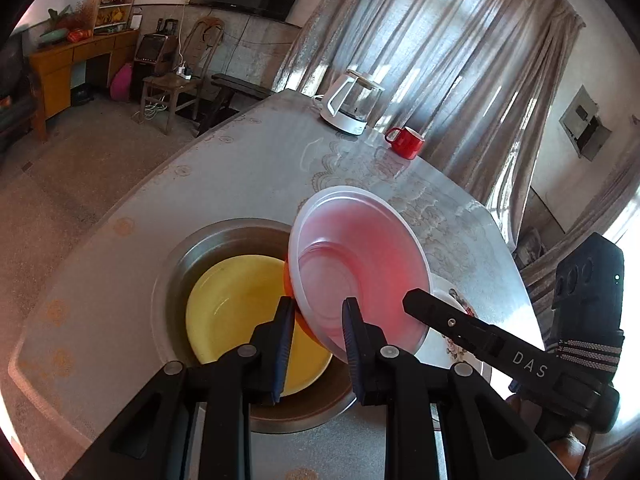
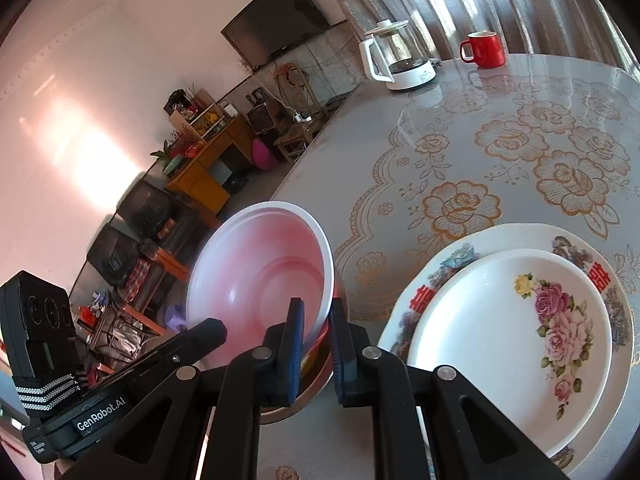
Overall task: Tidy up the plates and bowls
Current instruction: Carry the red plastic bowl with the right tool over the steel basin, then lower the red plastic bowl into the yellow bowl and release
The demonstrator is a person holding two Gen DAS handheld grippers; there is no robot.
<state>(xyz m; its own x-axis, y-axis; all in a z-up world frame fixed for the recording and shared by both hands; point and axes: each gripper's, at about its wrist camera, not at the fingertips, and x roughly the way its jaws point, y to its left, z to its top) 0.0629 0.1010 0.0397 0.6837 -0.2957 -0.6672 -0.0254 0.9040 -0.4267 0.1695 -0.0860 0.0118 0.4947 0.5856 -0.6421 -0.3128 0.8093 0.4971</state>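
Observation:
A white and pink bowl (image 1: 360,264) is tilted on its edge over a metal basin (image 1: 224,240) that holds a yellow bowl (image 1: 240,304). My right gripper (image 2: 316,340) is shut on the rim of the pink bowl (image 2: 260,276); it shows in the left wrist view (image 1: 424,308) at the bowl's right side. My left gripper (image 1: 316,340) is open, its fingers on either side of the bowl's lower rim, not closed on it. A small floral plate (image 2: 512,340) lies on a larger floral plate (image 2: 516,236) to the right.
A glass kettle (image 1: 352,100) and a red mug (image 1: 406,142) stand at the far end of the table (image 1: 248,160). The table's left edge drops to the floor beside the basin. An orange rim (image 1: 290,284) peeks out behind the pink bowl.

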